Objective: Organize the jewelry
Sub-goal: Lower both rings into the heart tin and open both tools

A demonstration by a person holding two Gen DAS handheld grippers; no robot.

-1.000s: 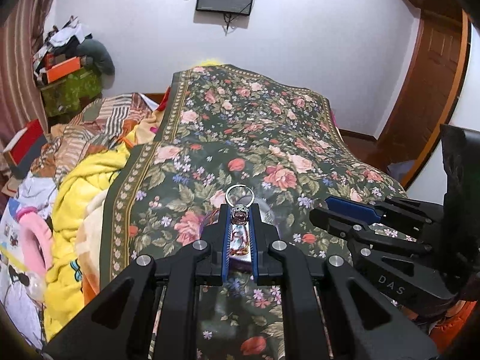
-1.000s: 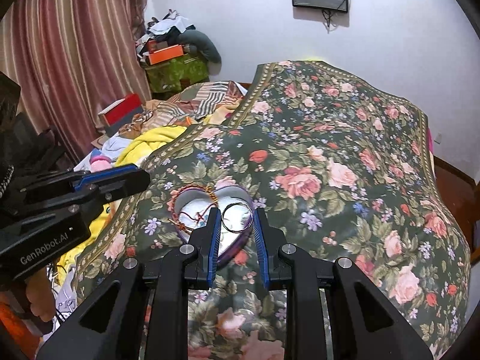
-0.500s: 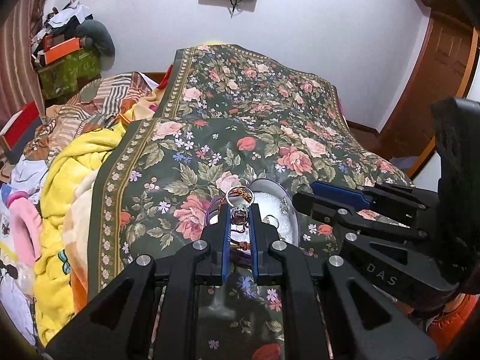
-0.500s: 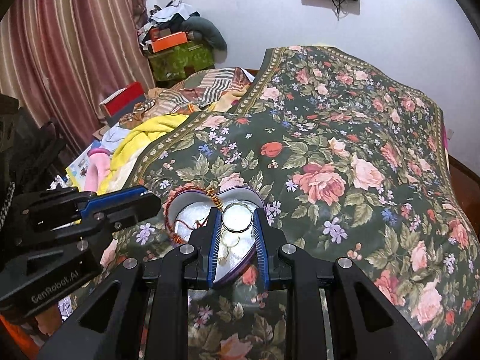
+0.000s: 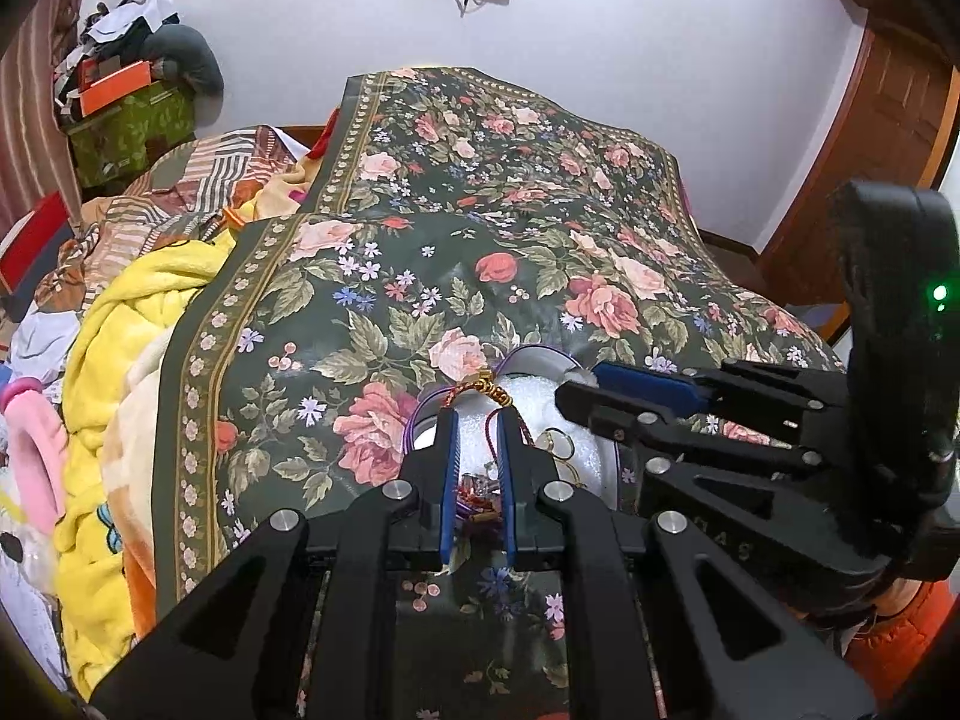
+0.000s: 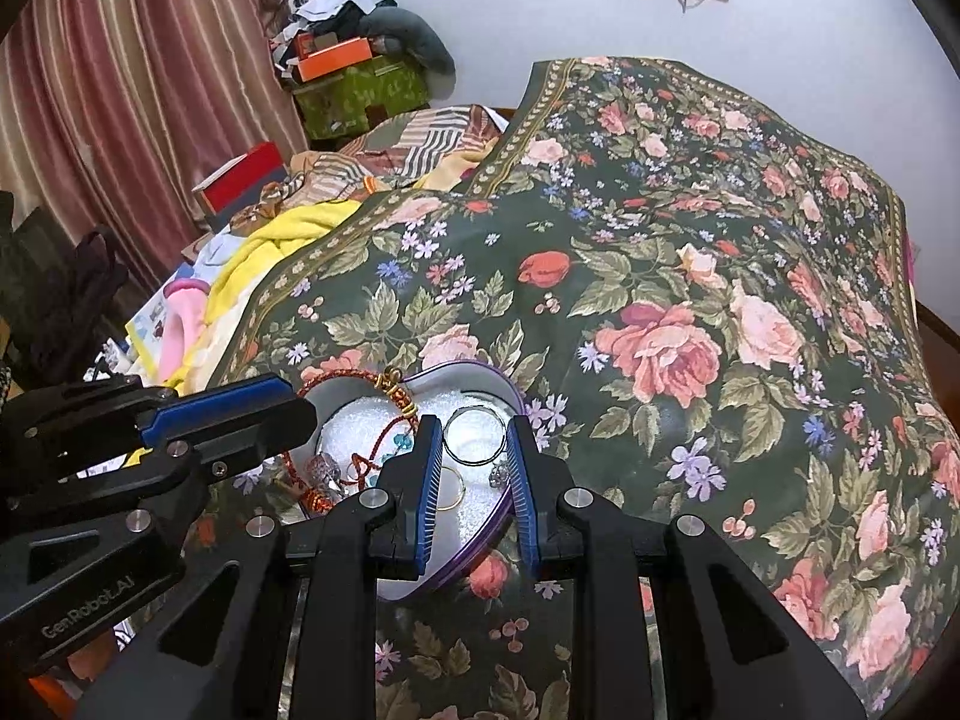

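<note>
Two hand-held grippers hover over a heart-shaped tin (image 6: 480,375) resting on a floral bedspread (image 6: 690,276), with the jewellery already gathered inside on white padding. The right gripper (image 6: 475,435) has its blue pads (image 6: 427,498) apart around a thin silver ring (image 6: 474,438), the metal hoop sitting between the fingertips; whether the pads actually touch it cannot be told. A gold ring (image 6: 451,492) lies just below, further back between those fingers, and a small silver charm (image 6: 498,474) rests beside the right-hand finger. Off to this gripper's left, a red cord bracelet (image 6: 384,450) with gold knots and blue beads drapes over the tin's rim. The left gripper (image 5: 477,420) stands with its jaws parted and nothing clamped; a small cluster of reddish beads (image 5: 477,492) lies beneath and between its fingers inside the tin, the cord's gold knot just ahead of its tips.

All of these pieces look very light. The rings appear stiff, smooth and liable to slip or skate off flat pads, so a pinch across the hoop's opposite edges seems the surest hold. The cord bracelet looks limp and prone to snagging; its knotted section probably offers the firmest purchase. The tin itself seems thin-walled and likely to slide on the soft cloth if nudged.
</note>
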